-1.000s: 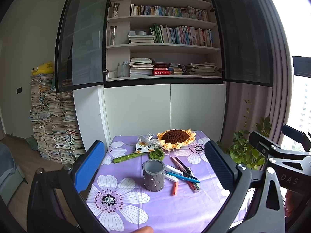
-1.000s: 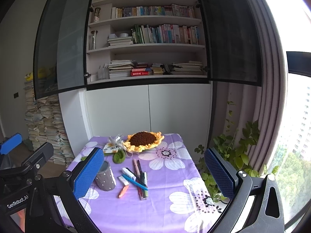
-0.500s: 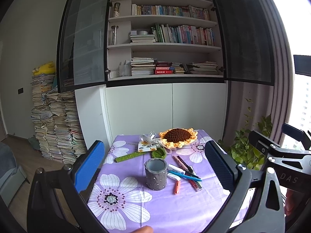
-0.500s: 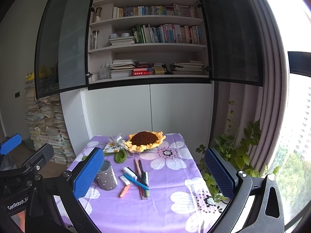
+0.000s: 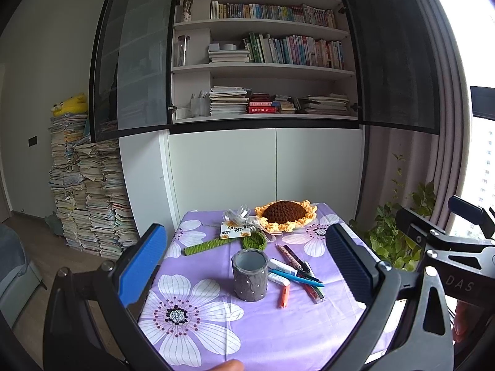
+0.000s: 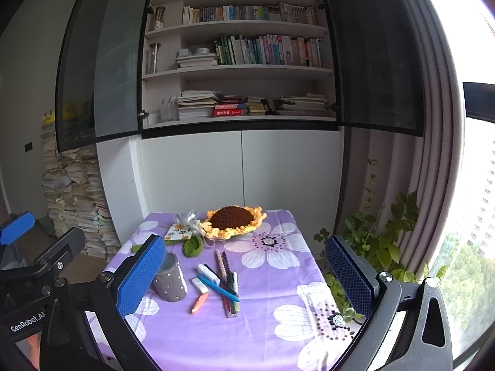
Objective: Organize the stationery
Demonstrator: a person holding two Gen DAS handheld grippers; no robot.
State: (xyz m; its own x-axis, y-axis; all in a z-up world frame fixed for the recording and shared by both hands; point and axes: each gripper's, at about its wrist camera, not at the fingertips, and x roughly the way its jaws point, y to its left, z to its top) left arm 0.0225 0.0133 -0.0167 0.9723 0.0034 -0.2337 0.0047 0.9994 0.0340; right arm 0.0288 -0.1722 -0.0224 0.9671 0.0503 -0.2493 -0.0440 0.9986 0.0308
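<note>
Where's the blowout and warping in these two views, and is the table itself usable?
Left wrist view: window clipped white at right edge, bookshelf bowed by fisheye, pens sharp. Right wrist view: window also blown out, corners vignetted black, tablecloth evenly lit, no glare.

Both wrist views look forward and down from well back, sharing the table [image 5: 278,334] and bookshelf [image 6: 241,71].

Left gripper [image 5: 247,266] hangs wide open above the table, grey pen cup [image 5: 250,274] dead centre, pens [image 5: 297,270] scattered at three o'clock.
</note>
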